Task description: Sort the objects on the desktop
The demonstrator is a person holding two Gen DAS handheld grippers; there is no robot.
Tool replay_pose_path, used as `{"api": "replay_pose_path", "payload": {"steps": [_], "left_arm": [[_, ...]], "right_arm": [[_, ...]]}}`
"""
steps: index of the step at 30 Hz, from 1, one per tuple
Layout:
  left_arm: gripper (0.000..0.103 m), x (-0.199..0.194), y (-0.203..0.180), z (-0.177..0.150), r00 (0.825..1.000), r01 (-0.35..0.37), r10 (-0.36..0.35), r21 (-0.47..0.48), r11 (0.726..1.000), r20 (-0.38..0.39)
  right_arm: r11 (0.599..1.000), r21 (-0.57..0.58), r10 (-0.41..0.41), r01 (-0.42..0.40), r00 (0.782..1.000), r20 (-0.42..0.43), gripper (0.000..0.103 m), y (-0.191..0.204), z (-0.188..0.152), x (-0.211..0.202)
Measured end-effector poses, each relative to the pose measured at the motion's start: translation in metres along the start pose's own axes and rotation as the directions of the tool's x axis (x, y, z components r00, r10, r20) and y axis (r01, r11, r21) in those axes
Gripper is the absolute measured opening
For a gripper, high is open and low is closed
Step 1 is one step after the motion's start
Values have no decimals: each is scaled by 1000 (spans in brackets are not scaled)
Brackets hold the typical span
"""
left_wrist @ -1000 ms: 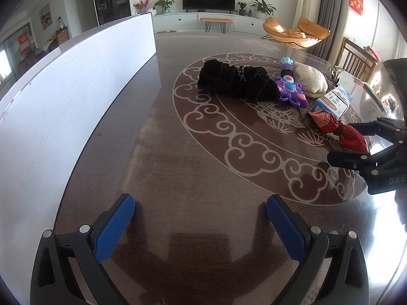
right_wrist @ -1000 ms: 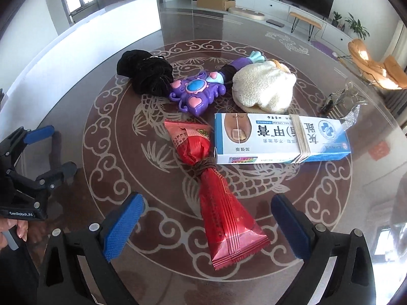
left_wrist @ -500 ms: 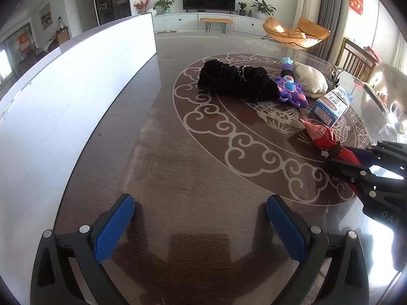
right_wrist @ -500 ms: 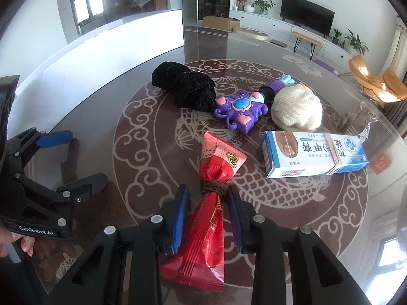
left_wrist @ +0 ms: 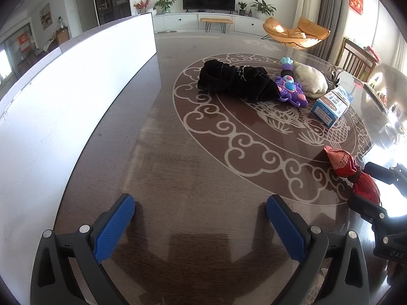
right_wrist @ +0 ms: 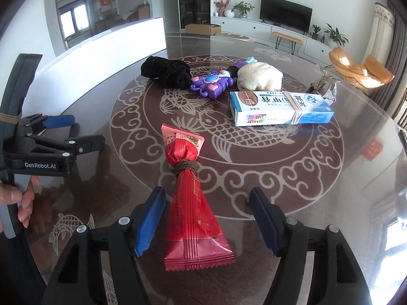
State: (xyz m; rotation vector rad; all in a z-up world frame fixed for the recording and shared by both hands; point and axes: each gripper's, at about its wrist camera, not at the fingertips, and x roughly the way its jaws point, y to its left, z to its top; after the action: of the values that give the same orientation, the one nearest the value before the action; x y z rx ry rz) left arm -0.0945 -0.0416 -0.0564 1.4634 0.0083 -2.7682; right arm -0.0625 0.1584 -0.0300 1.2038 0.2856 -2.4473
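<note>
Red snack packet (right_wrist: 193,203) between opening fingers (right_wrist: 150,218).

Red packet (right_wrist: 194,213) between opening tool (right_wrist: 206,223) pads

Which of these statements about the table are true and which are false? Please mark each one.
1. The red snack packet lies between the right gripper fingers, which are opening and not pressing it. True.
2. The left gripper holds the purple toy. False: it is open over bare table.
3. A rubber band goes around the blue-and-white box. True.
4. The black cloth lies on top of the box. False: it lies apart, beside the toy.
</note>
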Motion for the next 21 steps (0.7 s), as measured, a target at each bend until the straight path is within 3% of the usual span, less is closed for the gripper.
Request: {"api": "replay_pose_path", "payload": {"steps": [2, 7, 10, 21], "left_arm": [[103, 0, 0, 0, 1000, 0, 0, 0, 1000, 0], [103, 0, 0, 0, 1000, 0, 0, 0, 1000, 0], [103, 0, 0, -1, 1000, 0, 0, 0, 1000, 0], [103, 1, 0, -1, 1000, 0, 0, 0, 1000, 1]], "right_arm": [[1000, -6, 2, -2, 1000, -5, 80, 1, 4, 1], [1000, -9, 6, -6, 1000, -11, 86, 2, 5, 3], [1000, 0, 3, -3, 1000, -25, 96, 0, 5, 7], [1000, -9, 2, -2, 1000, -31, 101, 1, 5, 9]]}}
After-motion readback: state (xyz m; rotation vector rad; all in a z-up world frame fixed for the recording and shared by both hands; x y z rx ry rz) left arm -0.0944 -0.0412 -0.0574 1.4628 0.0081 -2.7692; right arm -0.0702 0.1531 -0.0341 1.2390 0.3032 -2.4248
